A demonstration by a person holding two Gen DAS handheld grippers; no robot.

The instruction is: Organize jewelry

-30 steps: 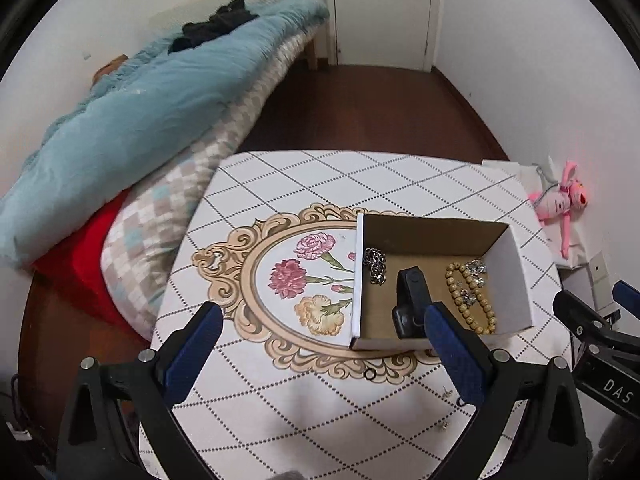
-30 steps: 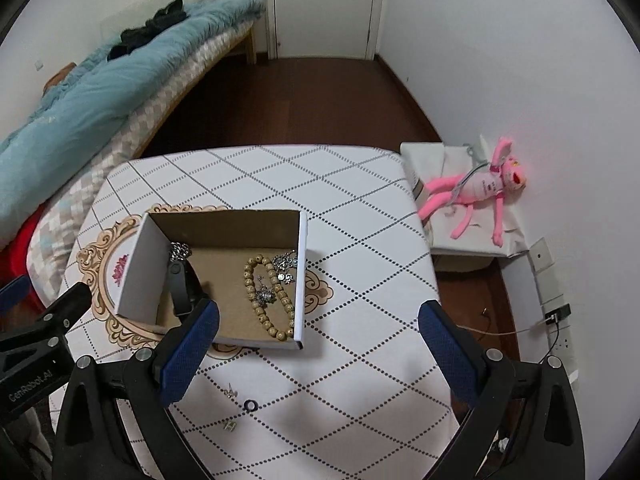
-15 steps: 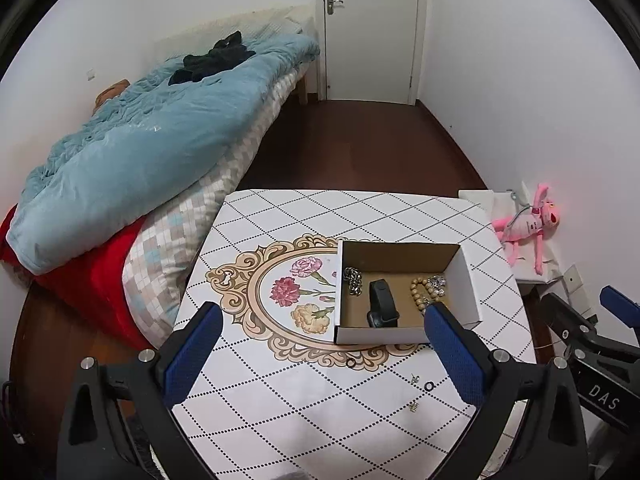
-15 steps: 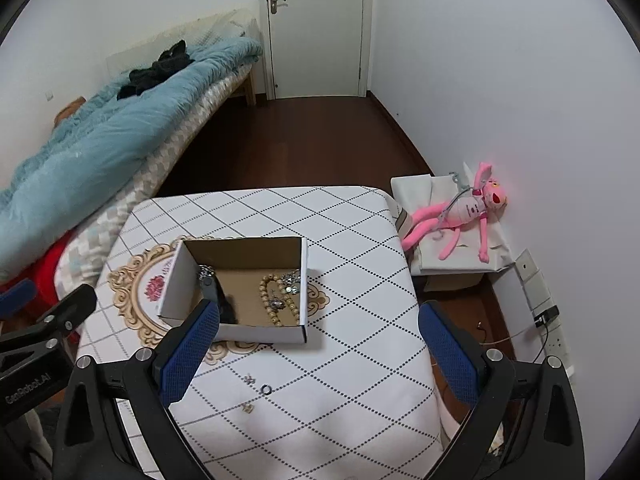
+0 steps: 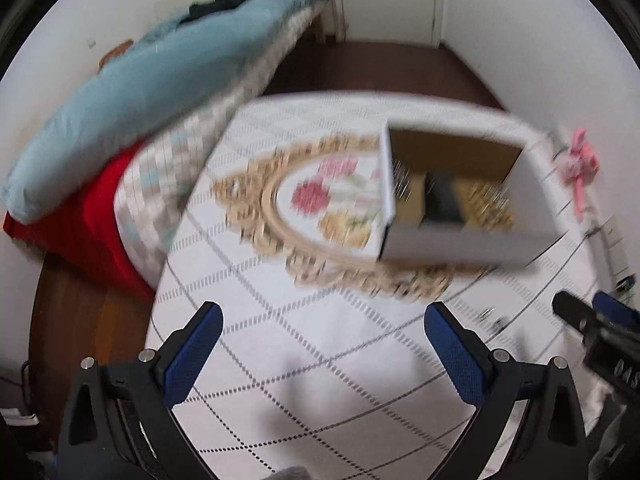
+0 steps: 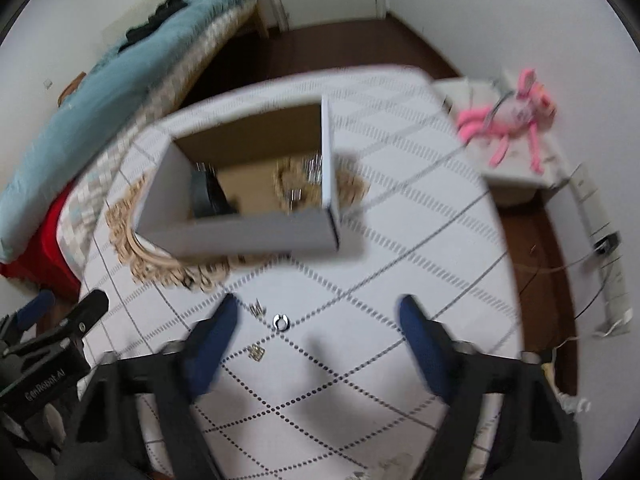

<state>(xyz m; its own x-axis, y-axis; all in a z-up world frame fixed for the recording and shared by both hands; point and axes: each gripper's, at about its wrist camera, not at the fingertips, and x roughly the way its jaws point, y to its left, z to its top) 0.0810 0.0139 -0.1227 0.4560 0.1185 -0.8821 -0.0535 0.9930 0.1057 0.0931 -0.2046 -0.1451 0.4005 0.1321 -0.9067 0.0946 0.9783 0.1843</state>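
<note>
Left wrist: left gripper spread wide, holding nothing, above the table; box ahead, blurred.
Right wrist: right gripper released, empty; ring on table between its fingers, box behind.

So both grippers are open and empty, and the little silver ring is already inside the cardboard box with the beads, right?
Not quite. Both the left gripper and the right gripper are open and empty, but the silver ring lies on the tablecloth outside the cardboard box, near the right gripper's fingers. The right wrist view shows it.
</note>
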